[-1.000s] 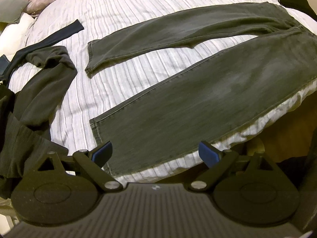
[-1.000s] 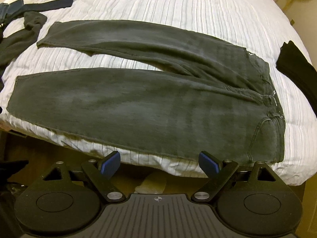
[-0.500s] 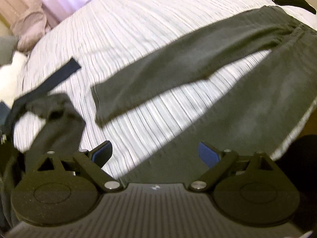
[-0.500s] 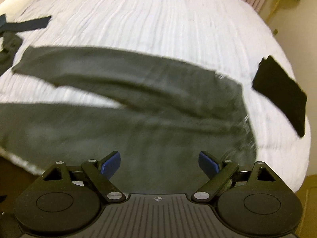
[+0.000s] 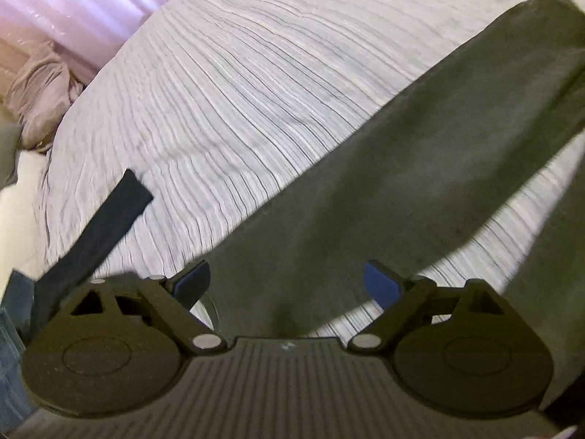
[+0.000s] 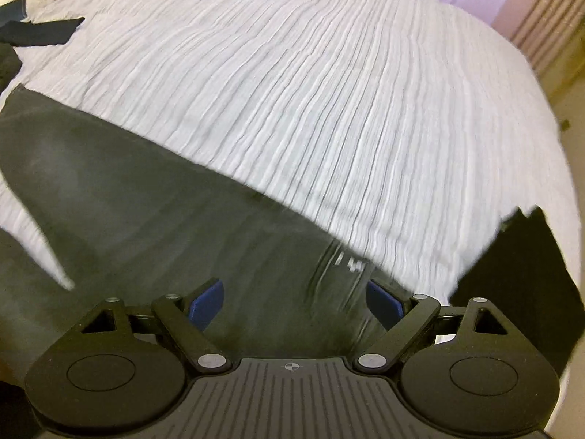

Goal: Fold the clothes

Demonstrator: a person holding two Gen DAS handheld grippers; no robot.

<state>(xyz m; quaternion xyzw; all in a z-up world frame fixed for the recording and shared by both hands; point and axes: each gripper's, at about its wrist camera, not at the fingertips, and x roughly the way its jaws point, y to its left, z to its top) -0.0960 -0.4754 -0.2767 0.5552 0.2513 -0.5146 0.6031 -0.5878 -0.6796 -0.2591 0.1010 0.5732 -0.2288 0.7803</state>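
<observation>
Lying spread across the bed (image 5: 256, 84), the dark grey jeans (image 5: 365, 190) fill the lower part of both wrist views, on a white bedspread ribbed with fine dark lines. Seen from the left wrist, one trouser leg runs diagonally from the upper right down to its hem end, which sits directly in front of and between the blue pads of the left tongs (image 5: 287, 285); these tongs stand wide apart with nothing held, and whether the pads touch the cloth cannot be told through the blur. A second stretch of the same jeans shows along the right edge of that view, parted from the first leg by a strip of bedspread. To the left of the left tongs a dark navy strip of cloth (image 5: 106, 219) lies slanted on the bed near its edge, and a pinkish bundle of fabric (image 5: 44, 87) sits at the far left beside a pale curtain (image 5: 73, 3). From the right wrist, the waist end of the jeans (image 6: 219, 241), with small white marks at the band, lies just ahead of and between the pads of the right tongs (image 6: 294, 303), which likewise gape wide and grip nothing. A black folded garment (image 6: 526, 263) lies at the right edge of the bed, just beside the waistband.
</observation>
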